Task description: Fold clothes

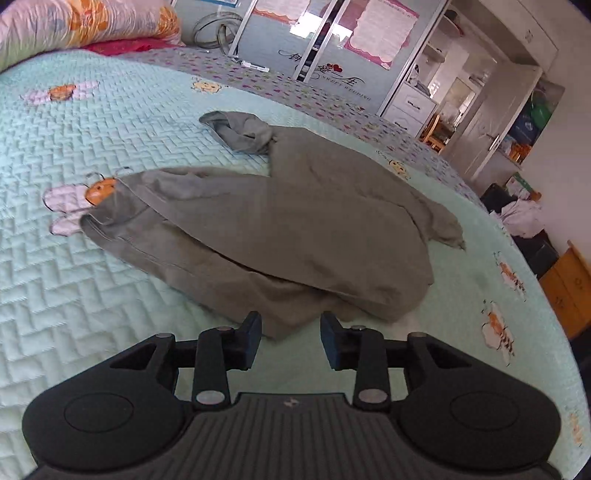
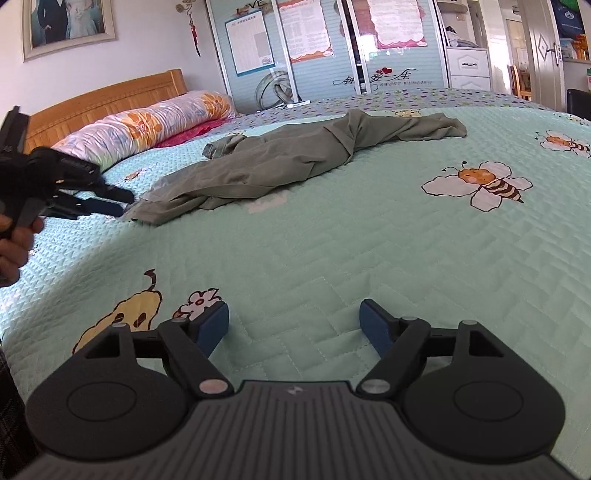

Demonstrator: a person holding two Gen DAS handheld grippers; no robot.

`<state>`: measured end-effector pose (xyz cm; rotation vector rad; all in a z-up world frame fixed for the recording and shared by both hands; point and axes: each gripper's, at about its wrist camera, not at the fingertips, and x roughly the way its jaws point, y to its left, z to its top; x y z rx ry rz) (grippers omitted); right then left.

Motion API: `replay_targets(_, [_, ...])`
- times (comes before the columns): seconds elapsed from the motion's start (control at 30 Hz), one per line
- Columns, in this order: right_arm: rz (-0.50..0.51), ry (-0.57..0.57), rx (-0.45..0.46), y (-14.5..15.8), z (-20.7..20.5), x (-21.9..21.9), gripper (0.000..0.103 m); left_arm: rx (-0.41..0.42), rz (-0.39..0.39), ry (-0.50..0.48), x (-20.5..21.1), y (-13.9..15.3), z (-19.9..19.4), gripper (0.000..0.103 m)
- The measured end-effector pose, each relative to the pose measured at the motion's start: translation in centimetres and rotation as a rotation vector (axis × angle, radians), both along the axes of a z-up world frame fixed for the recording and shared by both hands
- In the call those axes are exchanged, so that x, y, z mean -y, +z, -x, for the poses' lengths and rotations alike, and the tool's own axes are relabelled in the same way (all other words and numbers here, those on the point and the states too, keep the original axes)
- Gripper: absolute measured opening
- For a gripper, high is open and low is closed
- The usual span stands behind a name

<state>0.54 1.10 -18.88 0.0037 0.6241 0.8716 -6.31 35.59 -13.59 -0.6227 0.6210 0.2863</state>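
One olive-green garment (image 1: pixel 295 229) lies on the one bed (image 1: pixel 110 295). Two claws are in view: the left claw (image 1: pixel 291 339) and the right claw (image 2: pixel 294 326), each with two blue-padded fingers. One hand (image 2: pixel 11 236) shows at the left edge of the right wrist view. One rolled floral quilt (image 2: pixel 147 125) sits at the head of the bed, with one red pillow (image 2: pixel 195 134) under it. One wooden headboard (image 2: pixel 103 99) stands behind. One framed photograph (image 2: pixel 68 26) hangs on the wall. Two complete bee prints (image 2: pixel 480 182) show in the right wrist view.
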Motion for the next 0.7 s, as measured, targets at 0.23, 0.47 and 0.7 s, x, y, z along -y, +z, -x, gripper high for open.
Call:
replay_targets(0.23, [-0.110,0.001,-0.076,-0.3,-0.8,1.3,0.080,0.022,0.282,0.008,0.5,-2.8,-4.6,0.038])
replay_targets(0.47, [-0.173,0.002,-0.120,-0.6,-1.5,1.9,0.080,0.024,0.372,0.104,1.7,-3.6,-6.7,0.040])
replay_targets(0.7, [-0.191,0.003,-0.133,-0.6,-1.6,2.0,0.080,-0.008,0.368,0.094,2.0,-3.0,-9.3,0.025])
